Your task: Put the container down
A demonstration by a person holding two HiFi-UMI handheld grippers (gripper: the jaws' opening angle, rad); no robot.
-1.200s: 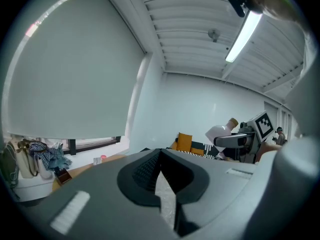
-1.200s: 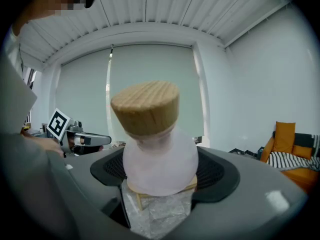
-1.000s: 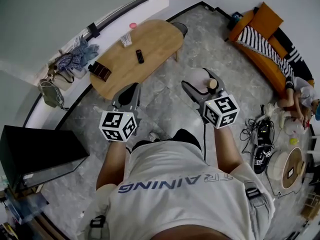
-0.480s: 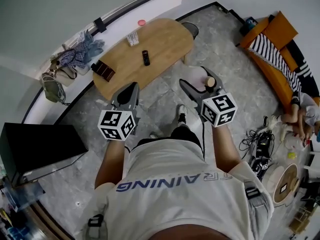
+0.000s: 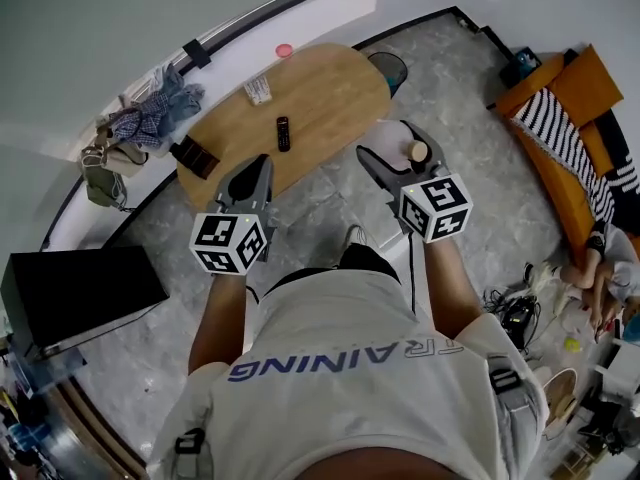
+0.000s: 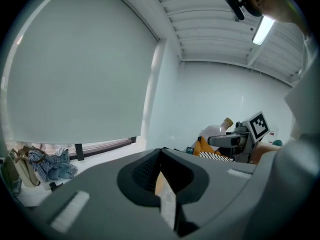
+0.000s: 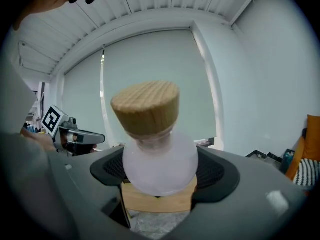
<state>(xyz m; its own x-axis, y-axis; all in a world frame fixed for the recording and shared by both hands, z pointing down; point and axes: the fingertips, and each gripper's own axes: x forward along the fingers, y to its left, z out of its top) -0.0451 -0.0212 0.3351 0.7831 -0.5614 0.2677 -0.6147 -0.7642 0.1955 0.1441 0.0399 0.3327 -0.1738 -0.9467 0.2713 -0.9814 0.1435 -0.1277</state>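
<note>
Container (image 5: 416, 151) partly hidden by right tool (image 5: 386, 140); sofa (image 5: 585, 83) cut off.

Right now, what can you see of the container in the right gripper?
The container is a small bottle with a round, frosted-white bulb that looks like glass. It has a short clear neck and a wide, wood-look stopper seated in it. It stands upright, and the right gripper has its jaws clamped on the sides of the bulb. Nothing else touches it. It is held in the air near the end of the wooden table.

Wooden table (image 5: 335, 93) bare ahead of right claw (image 5: 390, 148), remote (image 5: 283, 133) mid-table, dark box (image 5: 194, 154) far left
</note>
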